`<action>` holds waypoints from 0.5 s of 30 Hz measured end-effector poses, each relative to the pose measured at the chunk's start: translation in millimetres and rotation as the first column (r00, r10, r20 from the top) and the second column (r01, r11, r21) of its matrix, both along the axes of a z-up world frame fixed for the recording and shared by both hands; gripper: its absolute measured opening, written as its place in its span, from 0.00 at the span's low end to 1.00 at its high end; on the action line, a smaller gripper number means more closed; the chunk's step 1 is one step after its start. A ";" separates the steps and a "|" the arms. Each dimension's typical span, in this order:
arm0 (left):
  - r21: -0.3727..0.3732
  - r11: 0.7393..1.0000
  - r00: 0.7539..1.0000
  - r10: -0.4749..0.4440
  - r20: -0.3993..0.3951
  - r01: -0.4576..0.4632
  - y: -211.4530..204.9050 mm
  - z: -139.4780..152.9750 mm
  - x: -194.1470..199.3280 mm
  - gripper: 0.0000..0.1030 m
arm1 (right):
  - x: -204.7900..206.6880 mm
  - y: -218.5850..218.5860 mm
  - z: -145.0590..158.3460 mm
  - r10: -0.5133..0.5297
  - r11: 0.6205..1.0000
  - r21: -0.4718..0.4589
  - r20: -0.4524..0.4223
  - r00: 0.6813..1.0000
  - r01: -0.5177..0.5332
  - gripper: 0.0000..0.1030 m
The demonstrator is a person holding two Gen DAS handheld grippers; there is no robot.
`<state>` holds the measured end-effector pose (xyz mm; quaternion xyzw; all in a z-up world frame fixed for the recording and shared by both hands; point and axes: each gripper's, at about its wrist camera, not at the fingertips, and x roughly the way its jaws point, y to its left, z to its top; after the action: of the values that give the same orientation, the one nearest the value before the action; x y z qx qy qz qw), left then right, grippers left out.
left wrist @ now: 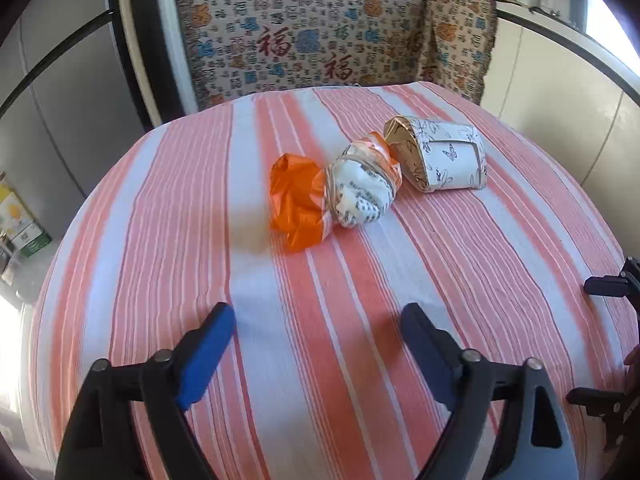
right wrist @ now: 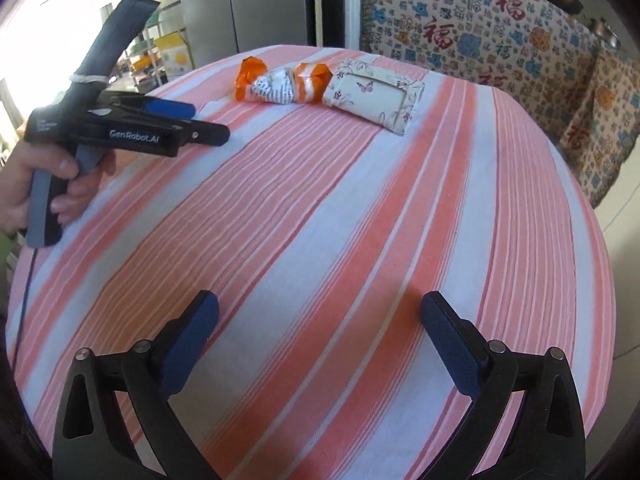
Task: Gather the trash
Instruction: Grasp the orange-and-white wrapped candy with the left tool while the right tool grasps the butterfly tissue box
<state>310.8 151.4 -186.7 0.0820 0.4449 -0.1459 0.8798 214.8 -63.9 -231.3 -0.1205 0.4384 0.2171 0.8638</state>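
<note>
An orange and white crumpled plastic bag [left wrist: 332, 192] bound with a rubber band lies mid-table; it also shows far off in the right wrist view [right wrist: 280, 82]. A white butterfly-print box [left wrist: 440, 156] lies beside it, touching its right end, also seen in the right wrist view [right wrist: 376, 94]. My left gripper [left wrist: 318, 324] is open and empty, hovering over the cloth short of the bag. My right gripper [right wrist: 320, 312] is open and empty, farther back. The left gripper appears from the side in the right wrist view [right wrist: 192, 120].
The table has a pink and white striped cloth [left wrist: 280, 340]. A sofa with a patterned cover [left wrist: 304, 36] stands behind the table. A fridge [right wrist: 240, 4] and shelves stand at the far left. The right gripper's tips show at the left wrist view's right edge [left wrist: 608, 284].
</note>
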 end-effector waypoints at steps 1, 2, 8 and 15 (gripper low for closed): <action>-0.003 1.000 1.000 -0.028 -0.002 0.028 -1.3 3.1 2.1 0.93 | 1.0 2.5 0.2 -0.001 1.000 -0.002 0.000 1.000 0.001 0.99; 0.005 0.999 0.999 -0.054 -0.003 0.054 -2.5 2.9 7.8 0.95 | 0.1 3.2 0.5 -0.002 1.000 -0.004 0.001 1.000 0.002 0.99; 0.004 0.984 0.984 -0.176 -0.020 0.177 -2.4 -1.2 50.1 1.00 | -1.6 2.1 1.5 -0.004 1.000 -0.007 0.003 1.000 0.004 1.00; -0.001 0.969 0.969 -0.248 -0.022 0.248 -13.9 -0.3 78.2 1.00 | -3.5 0.2 1.7 -0.005 1.000 -0.009 0.004 1.000 0.005 1.00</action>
<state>389.1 137.5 -187.0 0.1362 0.4407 -0.2551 0.8498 211.3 -63.6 -229.6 -0.1236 0.4379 0.2127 0.8647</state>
